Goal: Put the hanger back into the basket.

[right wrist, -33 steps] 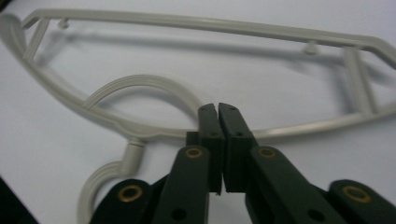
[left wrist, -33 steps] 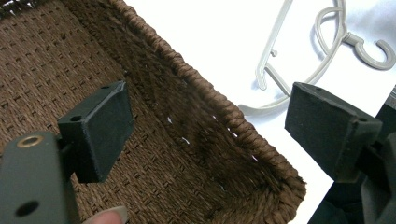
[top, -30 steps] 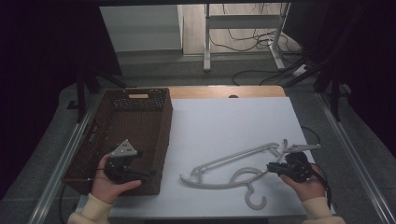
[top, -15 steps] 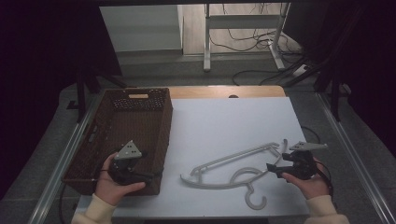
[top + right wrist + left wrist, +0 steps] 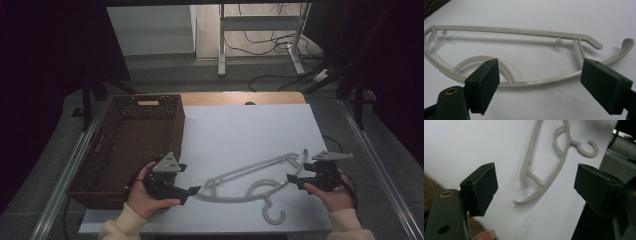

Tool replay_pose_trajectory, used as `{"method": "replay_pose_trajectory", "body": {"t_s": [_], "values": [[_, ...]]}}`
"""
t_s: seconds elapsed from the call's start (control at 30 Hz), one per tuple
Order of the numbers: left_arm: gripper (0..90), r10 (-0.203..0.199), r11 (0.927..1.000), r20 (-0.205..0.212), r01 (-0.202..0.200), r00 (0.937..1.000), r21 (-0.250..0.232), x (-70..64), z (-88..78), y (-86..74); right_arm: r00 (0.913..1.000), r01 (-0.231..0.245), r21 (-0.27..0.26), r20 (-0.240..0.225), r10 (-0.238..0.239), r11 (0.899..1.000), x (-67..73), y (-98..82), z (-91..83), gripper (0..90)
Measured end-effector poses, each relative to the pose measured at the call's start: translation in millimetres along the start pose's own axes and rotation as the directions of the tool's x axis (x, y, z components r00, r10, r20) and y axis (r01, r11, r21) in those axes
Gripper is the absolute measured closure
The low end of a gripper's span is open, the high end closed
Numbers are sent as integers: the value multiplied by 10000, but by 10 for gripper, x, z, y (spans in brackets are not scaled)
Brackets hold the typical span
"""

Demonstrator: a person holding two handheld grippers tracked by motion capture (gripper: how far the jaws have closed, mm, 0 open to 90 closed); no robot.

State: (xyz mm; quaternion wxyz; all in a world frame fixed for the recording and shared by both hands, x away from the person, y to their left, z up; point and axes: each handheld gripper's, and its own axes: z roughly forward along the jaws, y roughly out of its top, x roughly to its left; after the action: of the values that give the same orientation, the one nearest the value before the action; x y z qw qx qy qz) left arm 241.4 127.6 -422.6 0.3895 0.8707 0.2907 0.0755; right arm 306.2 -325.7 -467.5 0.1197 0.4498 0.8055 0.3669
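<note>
On the white table, left claw (image 5: 192, 190) has slid from basket (image 5: 131, 145) toward hanger (image 5: 250, 182), wide but closing; right claw (image 5: 290, 178) just opened wide.

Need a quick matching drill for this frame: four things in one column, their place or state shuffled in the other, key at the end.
Things:
1. hanger
2. basket
3. left tongs
4. right tongs

Places or states:
A. brown, on the table's left side
B. open, at the hanger's right end
C. pale, lying flat on the white tabletop
D. open, beside the basket at the hanger's left tip

Pairs: 1-C, 2-A, 3-D, 4-B
</note>
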Motion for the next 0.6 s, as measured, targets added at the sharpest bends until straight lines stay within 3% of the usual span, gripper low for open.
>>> {"method": "replay_pose_trajectory", "body": {"t_s": [0.07,0.23,0.37,0.6], "values": [[204,286,9994,304,-292,9991,201,-78,130,70,10000,3,-18,-9,-3,10000,-3,-1,-1,160],[209,609,9972,687,-636,9958,384,-149,280,149,10000,10,-8,-14,-10,10000,4,3,1,162],[211,1146,9905,1093,-1219,9874,632,-207,449,223,10000,73,53,-61,-73,10000,12,3,18,164],[207,1398,9820,1512,-1566,9786,1057,-258,739,303,10000,34,98,-15,-34,9999,13,3,33,164]]}}
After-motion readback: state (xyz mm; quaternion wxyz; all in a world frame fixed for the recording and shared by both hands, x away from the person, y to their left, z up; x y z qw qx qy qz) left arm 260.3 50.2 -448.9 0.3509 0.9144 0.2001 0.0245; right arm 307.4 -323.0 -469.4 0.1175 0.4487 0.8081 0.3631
